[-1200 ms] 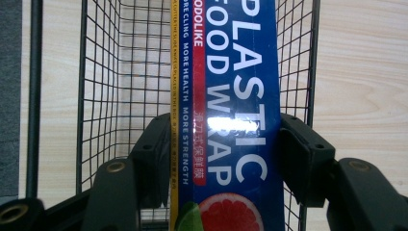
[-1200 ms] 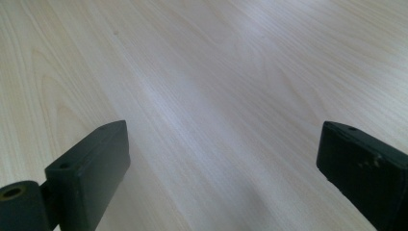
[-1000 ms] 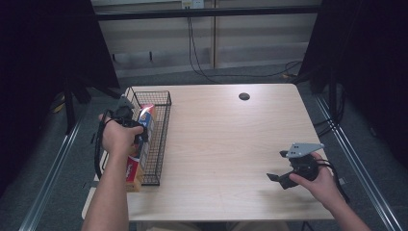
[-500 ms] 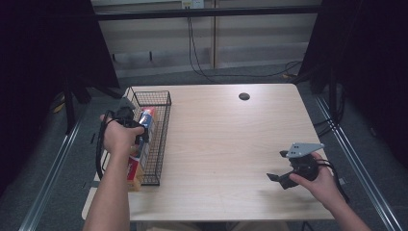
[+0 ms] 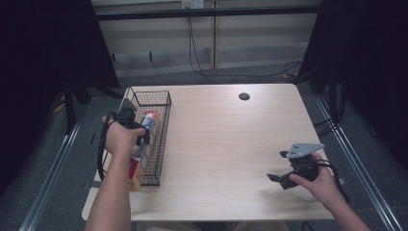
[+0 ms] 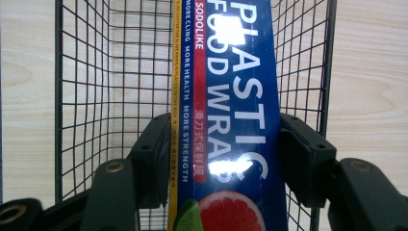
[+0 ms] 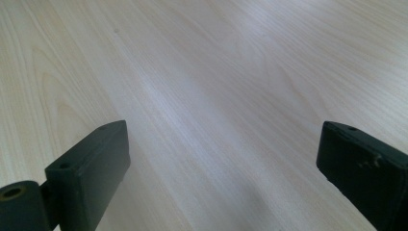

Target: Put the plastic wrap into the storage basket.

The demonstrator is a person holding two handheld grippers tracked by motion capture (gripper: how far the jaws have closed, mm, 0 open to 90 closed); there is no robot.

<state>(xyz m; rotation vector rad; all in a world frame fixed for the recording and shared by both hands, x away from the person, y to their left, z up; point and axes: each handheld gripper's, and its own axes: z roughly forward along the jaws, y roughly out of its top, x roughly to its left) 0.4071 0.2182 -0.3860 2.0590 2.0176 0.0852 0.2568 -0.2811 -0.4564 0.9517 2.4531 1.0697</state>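
Placement nearly done: left gripper (image 6: 226, 159) pinches a long blue cardboard box of plastic wrap (image 6: 231, 96) between its fingers, above the black wire basket (image 6: 96, 96); release probably remains. Lettering between the pads reads "PLASTIC FOOD WRAP", "SODOLIKE". Right gripper (image 7: 223, 159) rests spread over the pale wooden table (image 7: 216, 72).

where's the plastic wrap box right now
The plastic wrap box is clamped between the jaws of the left gripper, over the black wire basket at the table's left edge in the high view.
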